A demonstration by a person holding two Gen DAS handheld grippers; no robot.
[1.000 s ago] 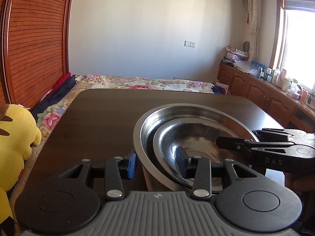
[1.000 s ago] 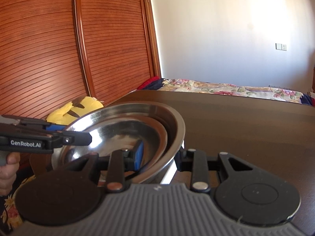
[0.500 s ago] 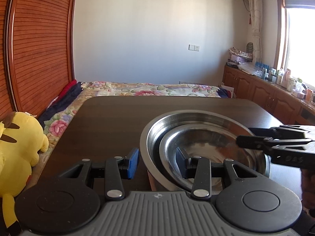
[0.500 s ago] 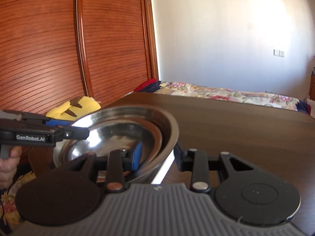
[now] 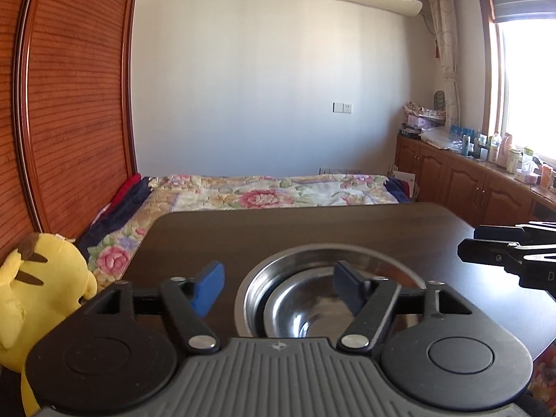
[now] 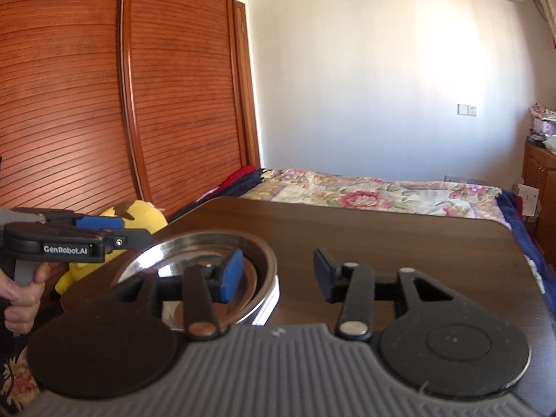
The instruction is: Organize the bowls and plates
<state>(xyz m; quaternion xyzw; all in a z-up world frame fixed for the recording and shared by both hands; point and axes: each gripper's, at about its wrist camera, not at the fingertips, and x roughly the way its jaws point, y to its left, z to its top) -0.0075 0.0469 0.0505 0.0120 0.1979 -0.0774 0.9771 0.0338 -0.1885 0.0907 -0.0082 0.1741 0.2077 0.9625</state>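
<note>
My left gripper (image 5: 276, 286) gapes wide and holds nothing; my right gripper (image 6: 278, 272) is likewise spread and empty. The bowls (image 5: 323, 292) sit nested on the bench (image 5: 312, 229), just below and ahead of both, between them. Stacking looks done; I see no other dish left to sort.

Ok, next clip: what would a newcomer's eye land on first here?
Probably the shiny nested steel bowls on the dark table, a smaller one sitting inside a larger one, right in front of both open grippers: the left gripper and the right gripper. Next, the yellow plush toy beside the table's left edge, by the floral bed.
</note>
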